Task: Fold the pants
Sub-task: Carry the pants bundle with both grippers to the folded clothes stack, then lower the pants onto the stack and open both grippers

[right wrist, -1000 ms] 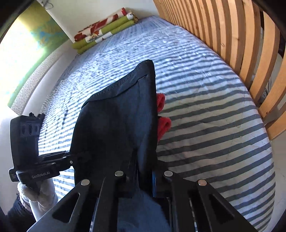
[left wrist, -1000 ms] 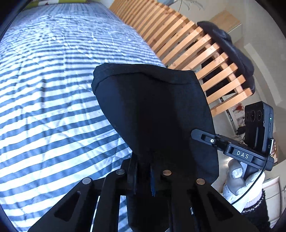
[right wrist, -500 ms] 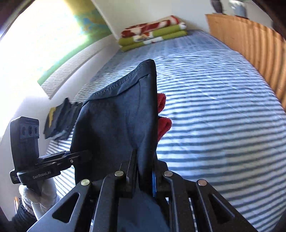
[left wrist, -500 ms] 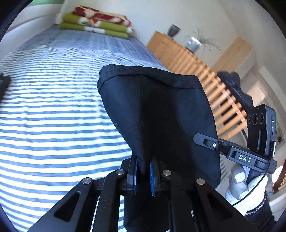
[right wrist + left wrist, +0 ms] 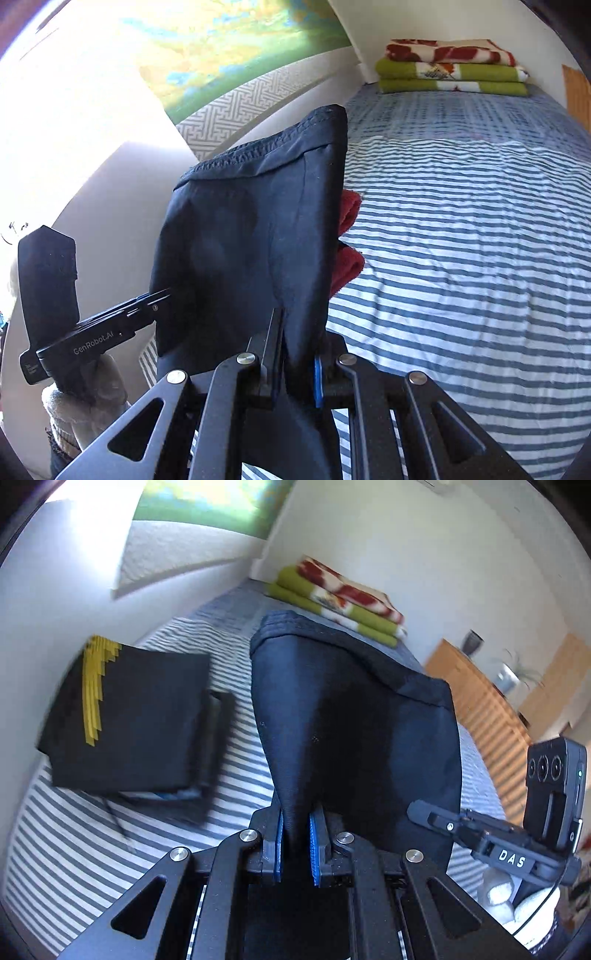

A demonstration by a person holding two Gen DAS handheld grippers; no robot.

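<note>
Folded dark navy pants [image 5: 354, 731] hang in the air above the striped bed [image 5: 92, 845], stretched between both grippers. My left gripper [image 5: 295, 843] is shut on one edge of them, its blue pads [image 5: 277, 845] pressing the cloth. My right gripper [image 5: 295, 369] is shut on the other edge of the same pants [image 5: 243, 251]. A bit of red cloth [image 5: 345, 240] peeks out from behind the pants in the right wrist view. Each view shows the other gripper, held by a gloved hand [image 5: 81, 402].
A stack of folded dark garments [image 5: 129, 720], the top one with yellow stripes, lies on the bed by the wall at left. Folded green and red blankets [image 5: 450, 66] sit at the bed's far end. A slatted wooden frame [image 5: 491, 709] runs along the right.
Both grippers have swung left with the pants still clamped, from facing the slatted frame to facing the wall side. The stack of folded dark garments has come into the left wrist view.
</note>
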